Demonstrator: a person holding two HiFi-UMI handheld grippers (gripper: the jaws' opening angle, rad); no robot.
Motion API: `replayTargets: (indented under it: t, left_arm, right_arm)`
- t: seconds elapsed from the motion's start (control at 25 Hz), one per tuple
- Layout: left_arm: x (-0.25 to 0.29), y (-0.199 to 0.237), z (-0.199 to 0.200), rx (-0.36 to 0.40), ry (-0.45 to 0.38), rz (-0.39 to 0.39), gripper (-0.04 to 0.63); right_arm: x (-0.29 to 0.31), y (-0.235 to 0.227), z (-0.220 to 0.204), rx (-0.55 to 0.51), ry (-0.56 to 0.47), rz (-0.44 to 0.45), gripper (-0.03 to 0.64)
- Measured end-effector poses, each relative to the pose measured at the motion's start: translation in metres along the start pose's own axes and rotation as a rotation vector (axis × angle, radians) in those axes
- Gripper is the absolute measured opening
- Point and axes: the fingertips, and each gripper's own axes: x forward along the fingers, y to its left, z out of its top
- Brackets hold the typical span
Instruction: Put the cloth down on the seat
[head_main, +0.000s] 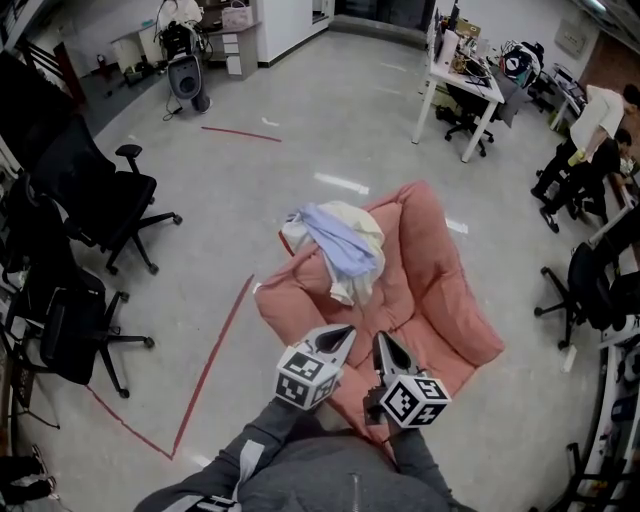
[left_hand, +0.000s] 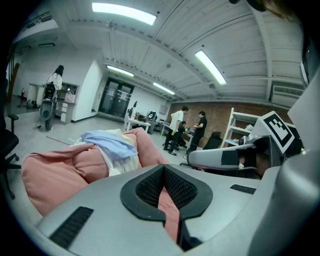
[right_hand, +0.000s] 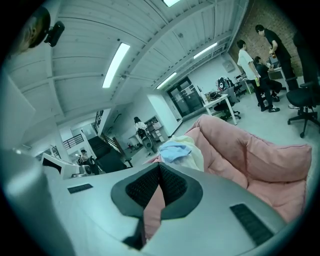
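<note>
Cloth (head_main: 340, 243) lies bunched at the far edge of the seat (head_main: 445, 295), straight ahead; our left claw (head_main: 340, 340) and right claw (head_main: 387, 351) hover clenched, empty, over its near edge, neither nearer.

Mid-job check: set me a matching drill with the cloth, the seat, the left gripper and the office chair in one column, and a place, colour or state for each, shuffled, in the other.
Things:
1. cloth
2. seat
3. left gripper
4. office chair

Descriptions:
A. pink, standing on the floor
B. jaws together, nothing held
C. black, at the left of the head view
D. blue and cream, heaped on the seat

Pairs: 1-D, 2-A, 3-B, 4-C
</note>
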Motion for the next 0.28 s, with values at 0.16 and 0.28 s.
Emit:
replayTargets:
  t: [0.16,0.28]
  left_arm:
    - [-0.0019,0.0015,-0.0019,-0.005,0.007,0.005,0.008]
    - [-0.005,0.0036,-0.0034,-0.009,0.011,0.011,0.008]
  right_arm:
    - [0.0008,0.0016,-0.0034,0.007,0.012,0.005,0.01]
    - [0.0015,0.0043,-0.007,0.013,0.02,0.007,0.011]
